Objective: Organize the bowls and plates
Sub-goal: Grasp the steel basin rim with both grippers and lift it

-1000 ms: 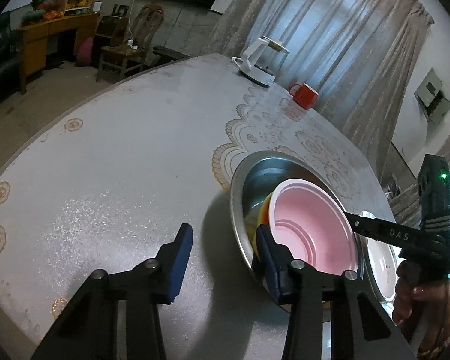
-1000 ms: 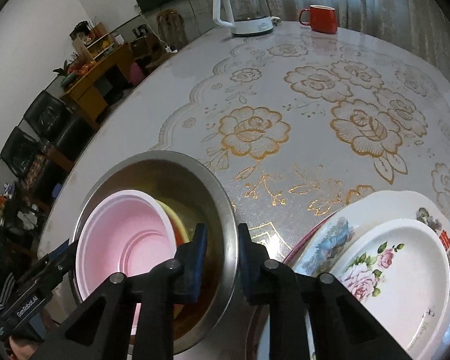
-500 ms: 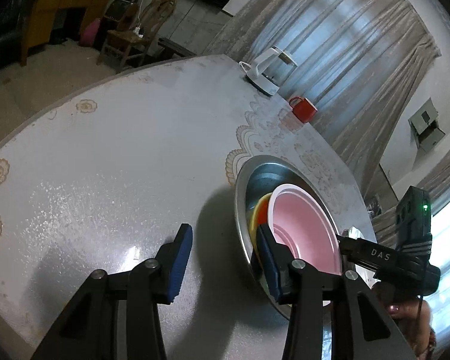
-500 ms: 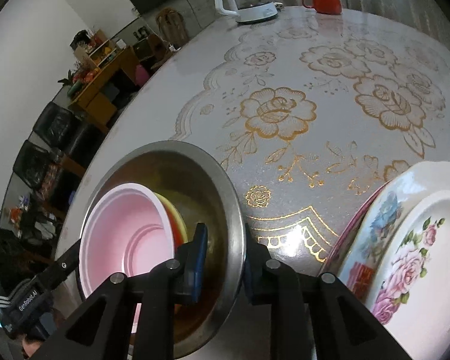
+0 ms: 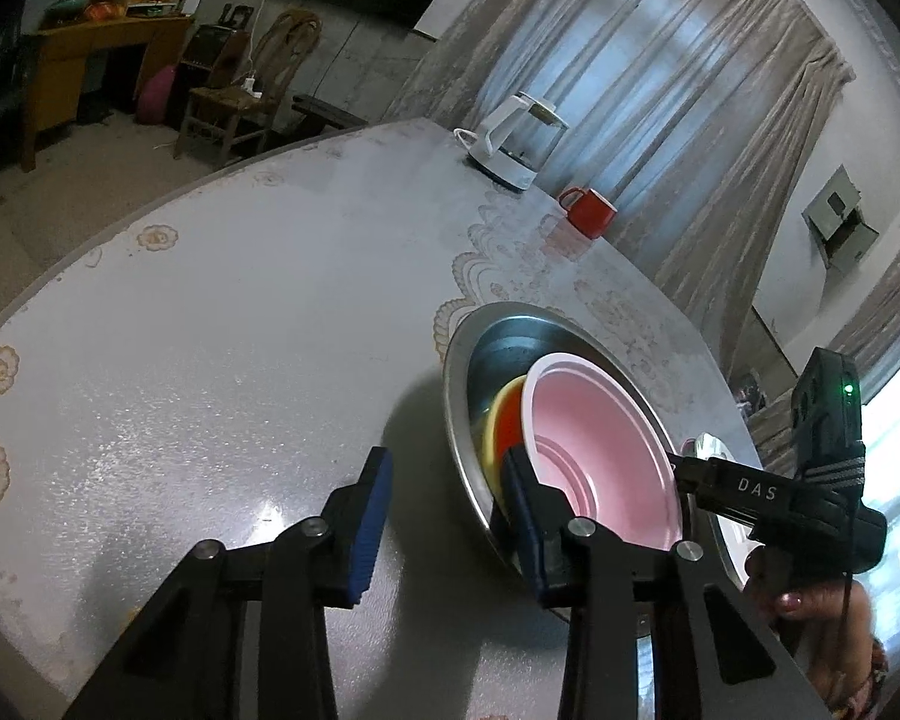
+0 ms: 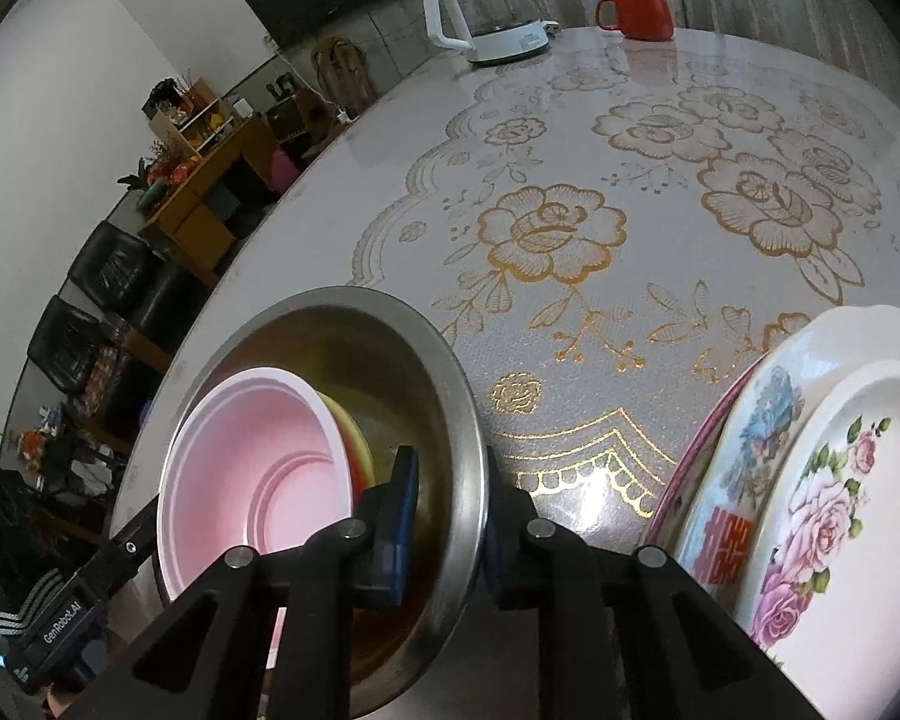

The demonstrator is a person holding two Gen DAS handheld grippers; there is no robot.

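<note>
Steel bowl [image 6: 444,360]: one, wide, shiny metal, brownish reflections inside; tilted off the surface [image 6: 570,138] near its front edge, rim pinched by the right claw.
Pink bowl [image 6: 252,468]: one, pale pink plastic with a white rim and stepped rings at the bottom; sits tilted inside the steel bowl, on the side toward the left claw.
Yellow bowl [image 5: 501,420]: one, yellow rim with a red-orange inside; only a crescent shows, tucked under the pink bowl inside the steel bowl.
Plates [image 6: 834,480]: a leaning stack just right of the steel bowl; top one white with pink roses, next white with a blue flower and red characters, a pink-red edge beneath. Three edges counted; more cannot be told.
Right claw [image 6: 447,516]: clamped on the steel bowl's rim, one blue pad inside the bowl, the other finger outside the wall.
Left claw [image 5: 447,516]: fingers spread wide, nothing between them; its right pad lies by the rim of the steel bowl, touching or not cannot be told; the left pad hangs over bare surface.
Kettle [image 6: 486,6]: one, white with a glass body, at the far edge of the surface.
Mug [image 6: 636,12]: one, red, just beside the kettle.
Surface: round, white cover with gold rose pattern.
</note>
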